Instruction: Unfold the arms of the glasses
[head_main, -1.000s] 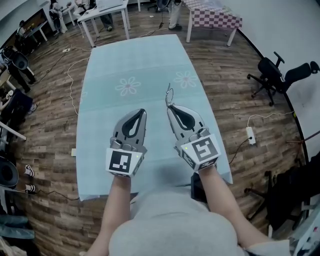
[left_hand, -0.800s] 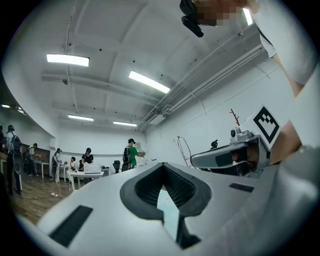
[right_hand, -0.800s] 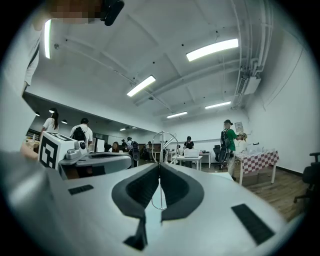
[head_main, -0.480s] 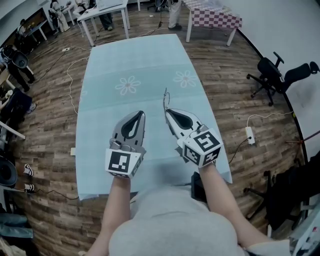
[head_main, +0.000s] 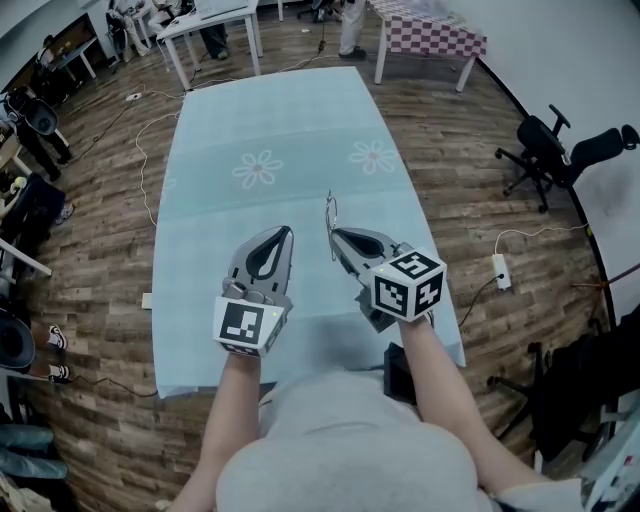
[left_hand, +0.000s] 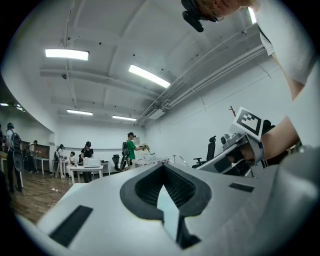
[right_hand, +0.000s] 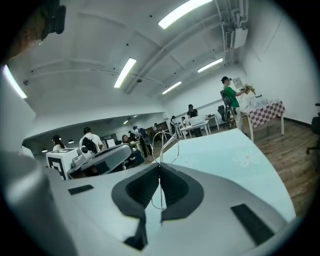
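The glasses (head_main: 330, 213) are a thin wire frame, pinched in your right gripper (head_main: 333, 236) and poking out past its tips, over the near half of the light blue tablecloth (head_main: 260, 110). From the right gripper view, one lens loop (right_hand: 168, 143) stands up above the jaw tips and a strand of wire runs down through the hollow between the pads, so those jaws are clamped on the frame itself. That makes sense to me: you hold the front steady in one gripper so the other is free to swing an arm out. I honestly can't tell if the arms are folded or already partly out, the wire's too fine in every view. I also can't tell if the frame touches the cloth or hangs just above it.

Your left gripper (head_main: 284, 233) sits just beside the right one, tips about level with it, not touching the glasses. Its jaws are pressed together with nothing in between; the left gripper view only shows the room through the gap in the pads (left_hand: 150, 186).

My guess is the unfolding hasn't really started. The left jaws would need to spread before they can catch an arm, and with wire this skinny it could easily twist or slip in the right pinch.
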